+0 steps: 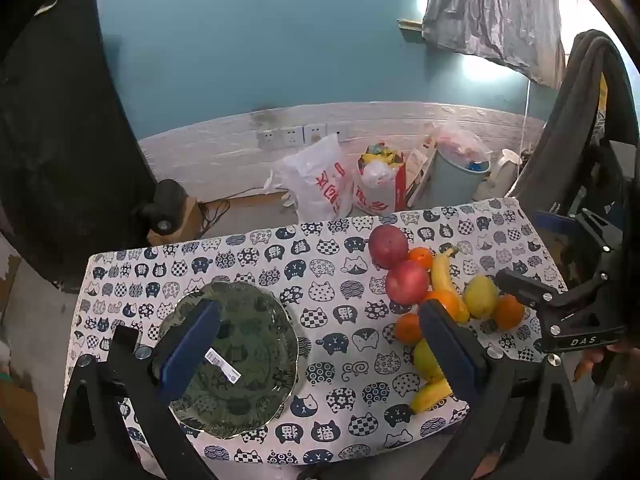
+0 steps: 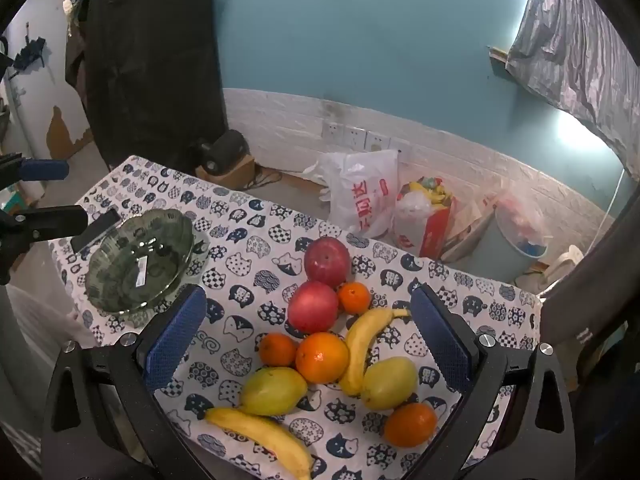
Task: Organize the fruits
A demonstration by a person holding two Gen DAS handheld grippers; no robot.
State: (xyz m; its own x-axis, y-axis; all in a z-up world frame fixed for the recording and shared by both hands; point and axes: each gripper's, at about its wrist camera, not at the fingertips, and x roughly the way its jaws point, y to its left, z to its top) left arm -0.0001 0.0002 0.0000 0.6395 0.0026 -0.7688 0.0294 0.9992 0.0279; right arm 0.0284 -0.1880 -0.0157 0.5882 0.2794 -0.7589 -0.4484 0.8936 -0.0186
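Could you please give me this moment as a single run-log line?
left gripper: open, empty, above glass bowl | right gripper: open, empty, above fruit pile | bowl: empty | apples, oranges, bananas, on tablecloth

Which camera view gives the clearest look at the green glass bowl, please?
The right wrist view: the green glass bowl sits unobstructed. In the left wrist view, a finger partly covers the bowl.

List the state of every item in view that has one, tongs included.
Left tongs: open, holding nothing.
Right tongs: open, holding nothing.
Green glass bowl: upright, no fruit in it.
Apples: two, touching, loose on the tablecloth.
Oranges: four, loose.
Bananas: two, lying flat, apart.
Pears: two, on their sides.
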